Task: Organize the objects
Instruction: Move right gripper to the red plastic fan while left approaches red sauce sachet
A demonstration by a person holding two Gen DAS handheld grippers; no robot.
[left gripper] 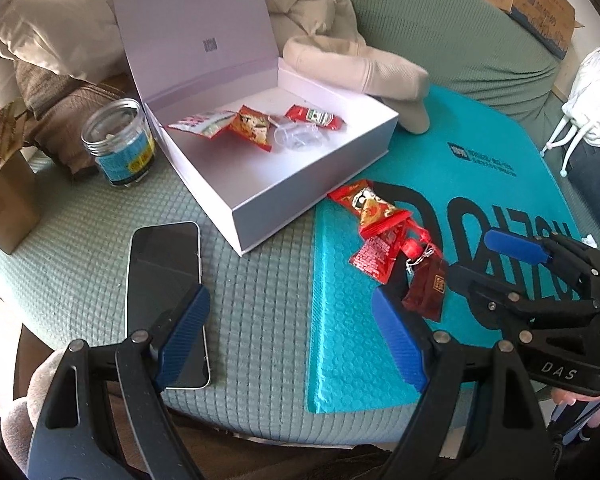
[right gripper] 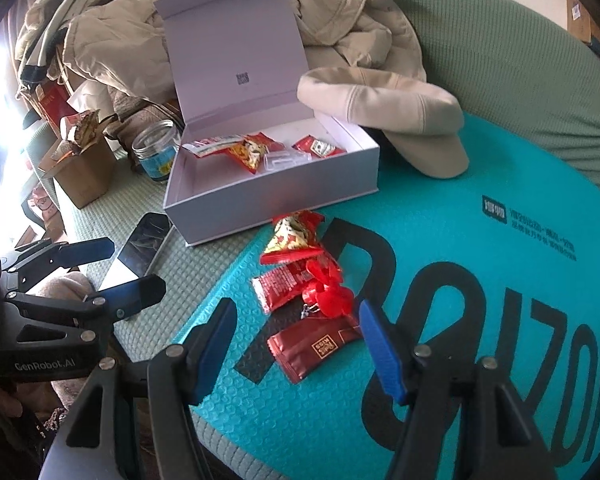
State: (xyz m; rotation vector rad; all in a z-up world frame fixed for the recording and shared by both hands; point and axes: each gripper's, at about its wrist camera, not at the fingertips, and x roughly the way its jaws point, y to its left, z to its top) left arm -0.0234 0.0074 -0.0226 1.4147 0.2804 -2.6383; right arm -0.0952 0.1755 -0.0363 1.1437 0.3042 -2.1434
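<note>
- My left gripper (left gripper: 288, 340) has its fingers spread wide, holding nothing; its left finger (left gripper: 182, 336) overlaps the smartphone (left gripper: 164, 280), contact unclear.
- One glass jar (left gripper: 118, 142) stands left of the open white box (left gripper: 276, 168), which holds three snack packets (left gripper: 252, 126) and a clear plastic piece (left gripper: 298, 136).
- Three loose packets (right gripper: 296, 272) and a red keychain (right gripper: 328, 296) lie on the teal bubble mailer (right gripper: 480, 240).
- My right gripper (right gripper: 296, 344) is about half open, empty, its fingers either side of the dark red packet (right gripper: 316, 346).
</note>
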